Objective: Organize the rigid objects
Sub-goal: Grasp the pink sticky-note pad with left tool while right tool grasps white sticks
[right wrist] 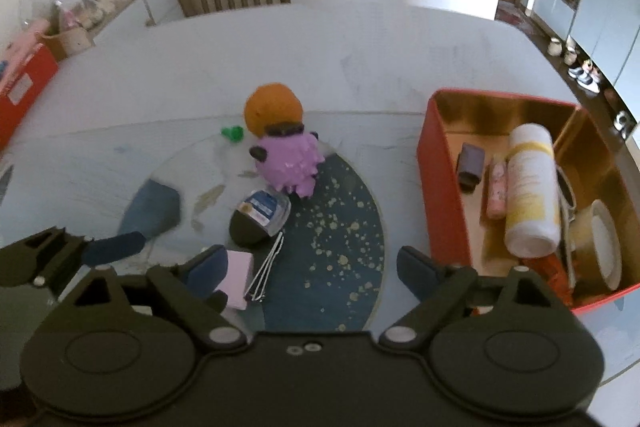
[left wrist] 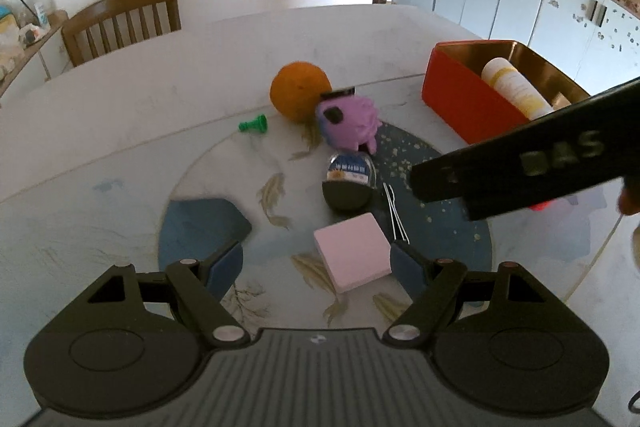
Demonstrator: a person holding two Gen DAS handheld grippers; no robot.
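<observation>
Red on the outside and gold within, an open tin box [right wrist: 444, 195] sits at three o'clock on a pale table [right wrist: 280, 47], holding a white-and-yellow bottle [right wrist: 530, 187], a slim pink tube [right wrist: 497, 191], a dark small case [right wrist: 471, 165] and a roll of tape [right wrist: 600, 247]. At the centre of the table's blue painted disc, the loose items lie close together: an orange [left wrist: 300, 91] at twelve o'clock, a purple spiky toy [left wrist: 352, 125] touching its near side, a green chess-like piece [left wrist: 253, 125] at ten o'clock of the toy, and a clear tub with a black lid [left wrist: 348, 181] just below the toy. A pink block [left wrist: 354, 251] lies nearest the left gripper [left wrist: 318, 265], whose jaws stand wide apart, the block between them but nearer the right-hand pad; whether that pad touches it cannot be told. Thin metal tweezers [left wrist: 394, 215] lie just at three o'clock of the block. Over the blue disc, the right gripper [right wrist: 310, 267] has its jaws open on nothing.
</observation>
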